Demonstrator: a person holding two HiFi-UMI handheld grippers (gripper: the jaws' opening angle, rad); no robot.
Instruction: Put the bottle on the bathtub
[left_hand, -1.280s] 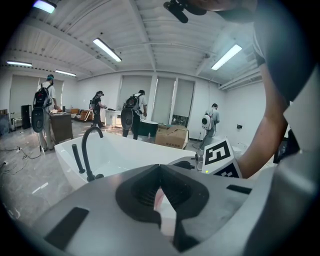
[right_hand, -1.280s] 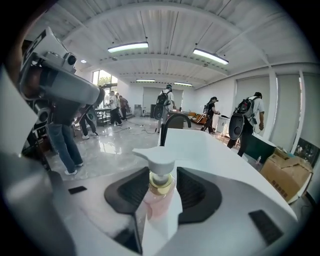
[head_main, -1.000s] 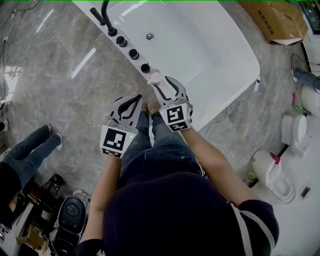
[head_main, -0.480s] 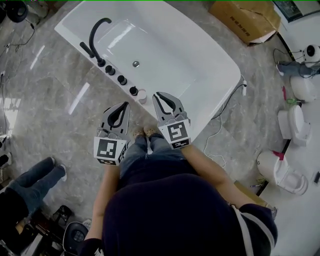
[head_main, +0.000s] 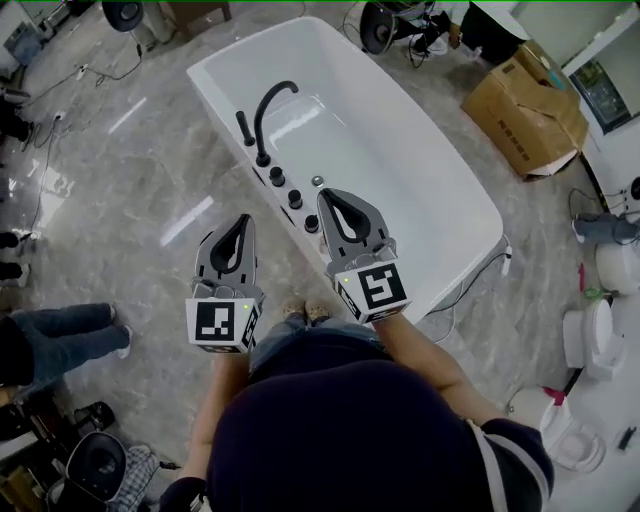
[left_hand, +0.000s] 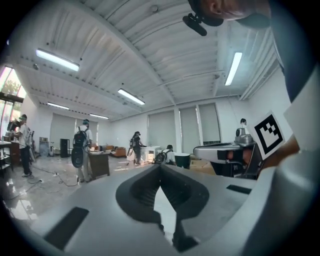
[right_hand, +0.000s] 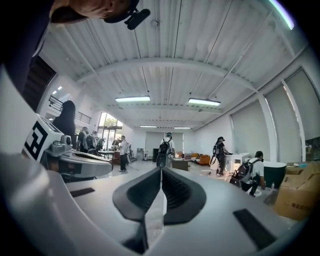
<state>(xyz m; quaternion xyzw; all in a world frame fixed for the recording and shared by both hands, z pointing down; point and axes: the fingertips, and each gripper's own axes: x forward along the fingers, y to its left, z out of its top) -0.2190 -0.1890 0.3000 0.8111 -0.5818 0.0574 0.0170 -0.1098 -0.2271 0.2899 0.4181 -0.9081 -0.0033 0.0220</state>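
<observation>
left claw (head_main: 243, 222) and right claw (head_main: 330, 196) both pressed together, empty, near the bathtub (head_main: 400, 160).

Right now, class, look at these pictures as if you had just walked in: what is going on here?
A person stands beside a white bathtub, holding a gripper raised in each hand. The left gripper and the right gripper both have their jaws together, with nothing between them. No bottle shows in any view. The right gripper covers part of the tub's rim next to the black knobs, so a bottle could be hidden there.
</observation>
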